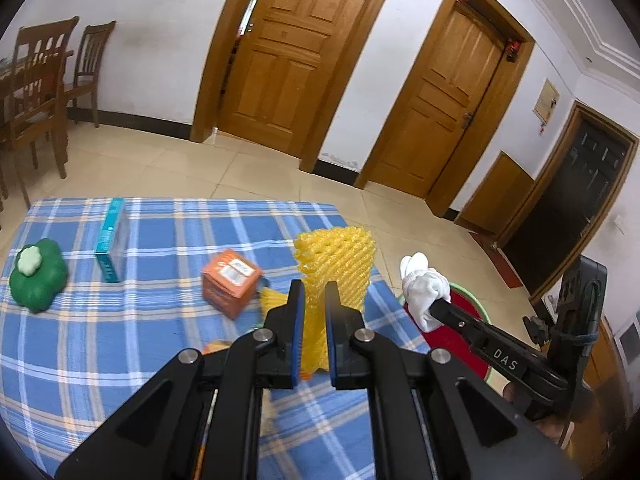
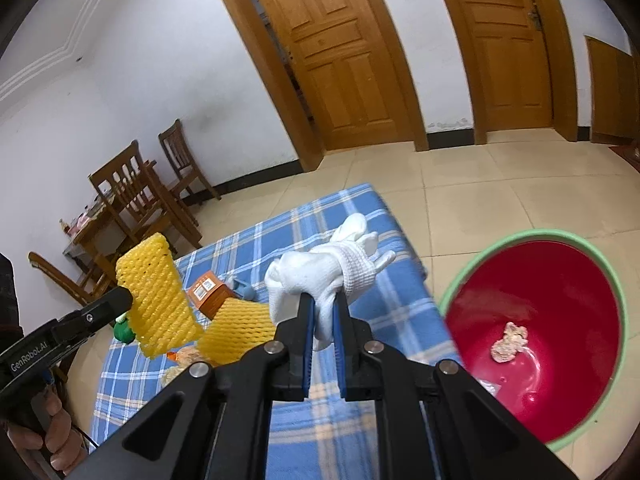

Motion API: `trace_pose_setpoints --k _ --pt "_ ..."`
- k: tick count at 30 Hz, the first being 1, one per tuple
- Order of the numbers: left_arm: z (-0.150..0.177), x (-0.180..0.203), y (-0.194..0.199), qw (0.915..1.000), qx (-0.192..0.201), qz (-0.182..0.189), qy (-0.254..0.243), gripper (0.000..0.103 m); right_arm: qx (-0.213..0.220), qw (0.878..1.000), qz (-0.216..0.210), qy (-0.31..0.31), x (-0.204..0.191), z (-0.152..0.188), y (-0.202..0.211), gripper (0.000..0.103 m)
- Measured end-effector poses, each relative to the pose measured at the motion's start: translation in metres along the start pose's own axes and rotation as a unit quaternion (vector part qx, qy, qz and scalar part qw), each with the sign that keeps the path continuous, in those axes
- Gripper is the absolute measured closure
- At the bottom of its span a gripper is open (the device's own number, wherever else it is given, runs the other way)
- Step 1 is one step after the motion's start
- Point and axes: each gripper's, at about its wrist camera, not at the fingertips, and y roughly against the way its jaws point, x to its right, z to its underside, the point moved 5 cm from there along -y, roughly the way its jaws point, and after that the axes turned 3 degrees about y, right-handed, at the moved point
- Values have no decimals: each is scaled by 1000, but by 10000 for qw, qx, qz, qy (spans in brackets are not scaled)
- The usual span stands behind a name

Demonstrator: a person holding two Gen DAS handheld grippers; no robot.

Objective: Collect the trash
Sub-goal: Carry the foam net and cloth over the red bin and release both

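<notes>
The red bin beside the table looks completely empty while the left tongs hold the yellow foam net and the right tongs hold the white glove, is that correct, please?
Not quite: the red bin is not empty. The right wrist view shows a crumpled pale scrap lying inside it. The rest stands: the left tongs hold the yellow foam net, and the right tongs hold the white glove.

Second foam net (image 1: 272, 300) mostly behind fingers, basin (image 1: 468, 300) partly hidden

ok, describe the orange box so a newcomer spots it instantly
Start at the blue plaid tablecloth covering the table. Near its middle sits the orange box, a small tilted cube with a white label on top, the only orange thing among teal and green neighbours.
</notes>
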Motion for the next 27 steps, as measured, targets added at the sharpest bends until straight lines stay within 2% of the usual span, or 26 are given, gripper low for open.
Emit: trace_pose_setpoints --k 14,27 --pt "22 74 -31 9978 -372 260 -487 95 230 9961 679 -522 71 9 48 92" --pt "58 140 -82 9892 -971 473 -987 95 197 9879 1104 -1075 138 28 66 91"
